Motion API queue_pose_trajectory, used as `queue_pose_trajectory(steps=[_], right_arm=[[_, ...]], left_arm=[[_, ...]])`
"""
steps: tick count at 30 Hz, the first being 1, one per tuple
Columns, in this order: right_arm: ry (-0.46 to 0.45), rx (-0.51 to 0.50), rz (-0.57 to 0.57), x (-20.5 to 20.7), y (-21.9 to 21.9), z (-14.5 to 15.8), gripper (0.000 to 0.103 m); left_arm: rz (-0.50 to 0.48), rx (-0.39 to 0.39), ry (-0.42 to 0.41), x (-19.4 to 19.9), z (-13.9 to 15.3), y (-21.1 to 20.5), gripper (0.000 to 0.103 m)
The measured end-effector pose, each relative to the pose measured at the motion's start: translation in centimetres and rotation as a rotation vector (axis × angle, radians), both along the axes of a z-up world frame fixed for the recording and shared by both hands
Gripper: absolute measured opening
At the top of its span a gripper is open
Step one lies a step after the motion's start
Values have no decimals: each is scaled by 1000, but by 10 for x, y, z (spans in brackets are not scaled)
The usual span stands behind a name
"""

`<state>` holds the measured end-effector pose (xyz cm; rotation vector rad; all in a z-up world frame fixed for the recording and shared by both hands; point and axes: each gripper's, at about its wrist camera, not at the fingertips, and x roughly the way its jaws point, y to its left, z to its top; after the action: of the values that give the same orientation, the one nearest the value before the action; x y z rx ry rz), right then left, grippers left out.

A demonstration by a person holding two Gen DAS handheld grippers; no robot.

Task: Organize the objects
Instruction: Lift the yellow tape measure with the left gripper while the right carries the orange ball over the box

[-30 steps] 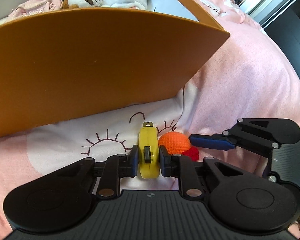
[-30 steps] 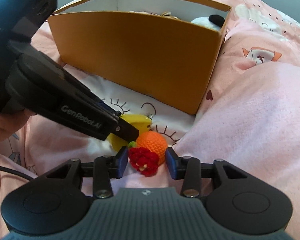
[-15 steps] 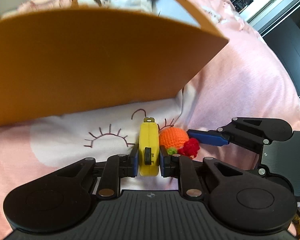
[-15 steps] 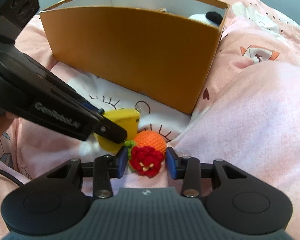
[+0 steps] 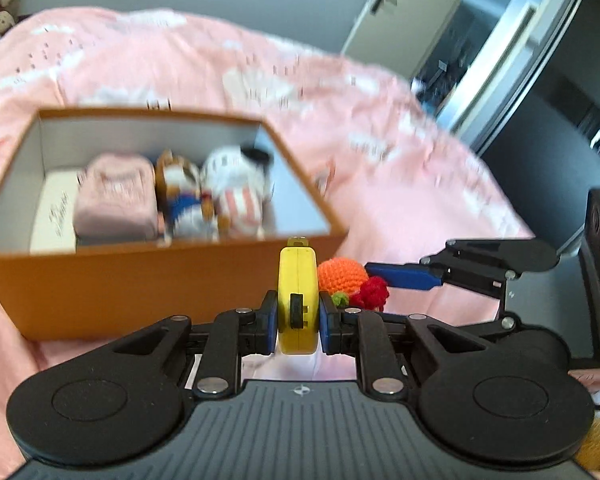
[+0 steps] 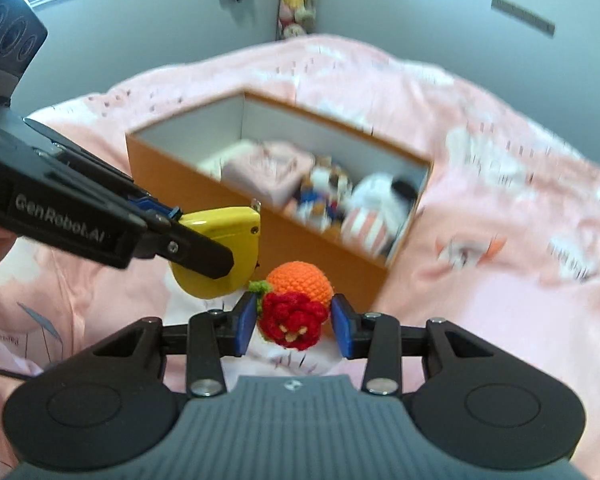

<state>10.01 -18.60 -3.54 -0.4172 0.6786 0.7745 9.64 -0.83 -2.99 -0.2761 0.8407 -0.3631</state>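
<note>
1. Left claw [image 5: 298,316] is clenched on a yellow tape measure [image 5: 298,300], held edge-on with its long side pointing toward the orange box [image 5: 140,284].
2. Right claw [image 6: 294,322] grasps a crocheted orange-and-red toy [image 6: 296,300] – both loads hang clear of the pink bedding [image 6: 500,280].
3. The box's open top lies ahead and below both claws; the tape measure sits nearer its front wall – likely first in.

box top [image 5: 300,200]: open, nothing over it
box middle: packed with plushies [image 5: 236,184] and a pink pouch [image 5: 116,196]
right end of box: bare floor beside the plushies
near wall [image 5: 140,280]: stands between both grippers and the inside
</note>
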Motion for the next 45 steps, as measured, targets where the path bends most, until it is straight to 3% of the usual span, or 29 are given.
queue_pose_trajectory(steps=[3,8,14,19,27,32,33,36,40,45], right_arm=[[-55,4,27,6,3,18,42],[-92,-25,54,31,20,34,42],[10,-98,49,87,46,29,42],[103,-249,81,124,65,11,42],[184,-412,149,146,93,-24,43],[242,-426,182,155,100,-26,43],[246,-426,172,157,100,-25,39],[195,-465,129,163,101,-26,40],[149,-443,103,163,95,-23,40],[77,-337,60,151,82,-8,46]], left_arm=[[25,-27,-25,9,18,6,22],[94,-22,-8,34,19,16,22],[131,-65,45,61,3,27,22],[170,-102,77,80,-8,36,22],[203,-132,136,99,-30,45,22],[206,-136,159,104,-39,47,22],[207,-138,163,104,-40,47,22],[206,-137,171,106,-42,47,22],[203,-139,194,107,-45,46,22],[213,-122,251,115,-50,41,22]])
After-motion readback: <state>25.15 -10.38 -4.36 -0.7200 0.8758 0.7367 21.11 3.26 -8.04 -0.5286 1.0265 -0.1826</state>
